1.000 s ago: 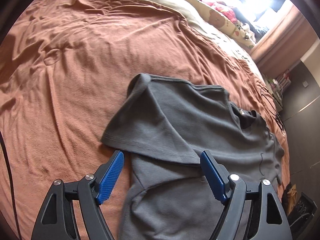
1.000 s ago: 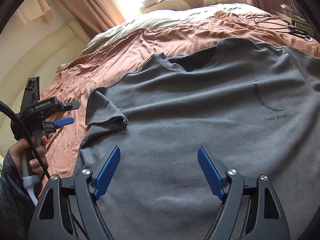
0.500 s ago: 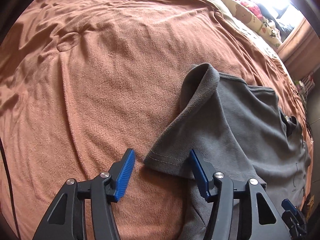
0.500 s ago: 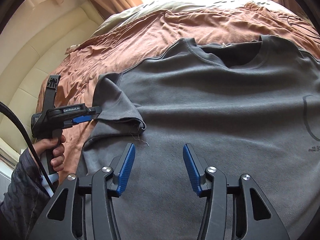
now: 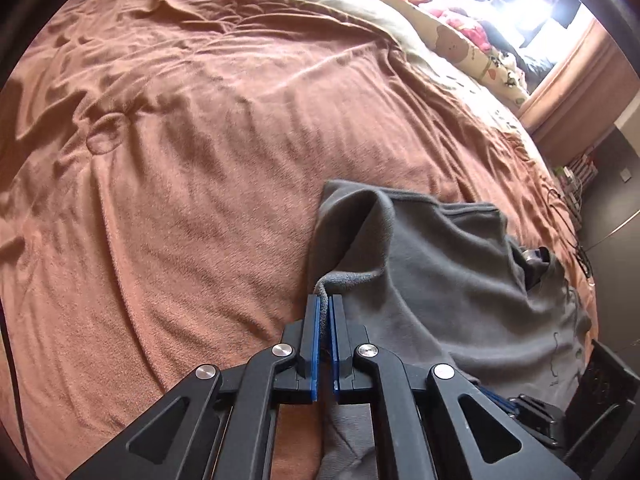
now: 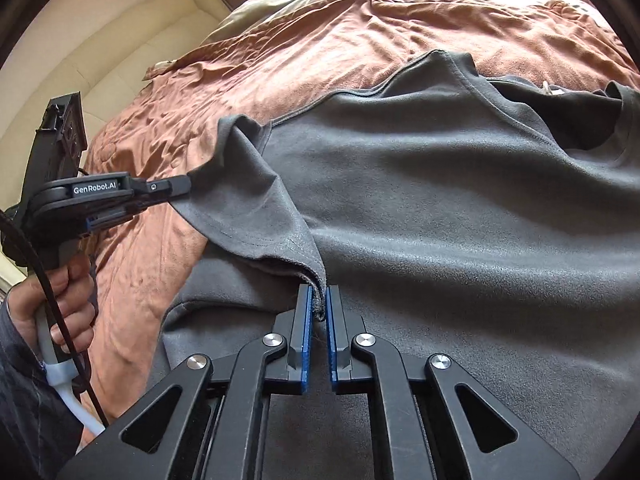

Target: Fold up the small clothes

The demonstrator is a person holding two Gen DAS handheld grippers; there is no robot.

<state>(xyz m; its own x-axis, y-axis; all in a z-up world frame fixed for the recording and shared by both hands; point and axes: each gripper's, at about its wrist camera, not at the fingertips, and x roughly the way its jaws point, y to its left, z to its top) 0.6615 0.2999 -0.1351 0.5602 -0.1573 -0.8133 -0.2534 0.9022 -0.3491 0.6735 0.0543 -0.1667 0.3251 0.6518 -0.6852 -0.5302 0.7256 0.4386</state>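
Your left tool [image 5: 325, 308] is clamped on the hem of the sleeve [image 6: 256, 216] of the grey T-shirt [image 6: 460, 220]. Your right tool [image 6: 317, 300] is clamped on the same sleeve hem near the body seam. Both have their blue pads pinched tight on fabric. The shirt lies spread on the brown blanket [image 5: 200, 140] of the bed, the sleeve lifted between the 2 tools.

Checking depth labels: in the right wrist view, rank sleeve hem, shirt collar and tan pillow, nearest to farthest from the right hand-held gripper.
1. Sleeve hem: pinched between the right hand-held gripper, bottom centre.
2. Shirt collar: upper right, across the grey shirt's chest.
3. Tan pillow: top centre, beyond the brown blanket.
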